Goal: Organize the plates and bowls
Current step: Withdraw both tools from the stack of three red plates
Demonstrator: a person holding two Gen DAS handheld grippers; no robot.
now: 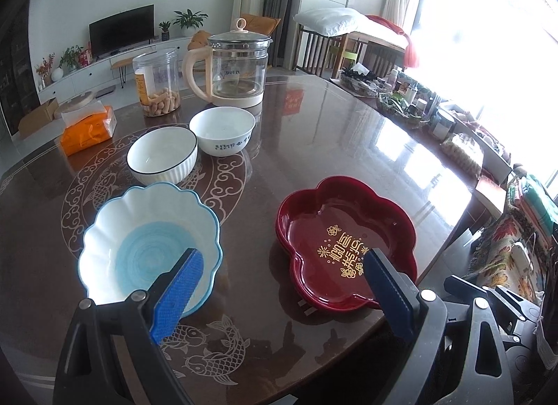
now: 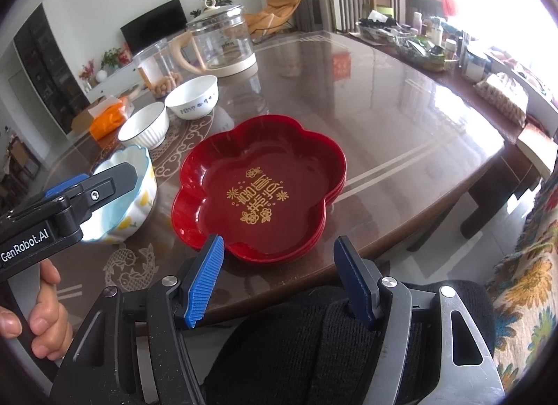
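Spreading across both views, the dark glossy table carries everything; near its front edge sits the stack of red flower-shaped plates, apparently already nested; beside it, toward the left, stands the scalloped blue bowl, then the ribbed white bowl and the plain white bowl, all apart from each other; the left gripper hovers with jaws wide and empty between blue bowl and plates; the right gripper hangs likewise spread and empty before the plates; judging from this, the bowls remain to be stacked, so the next move calls for lowering one finger inside a bowl's rim and closing.
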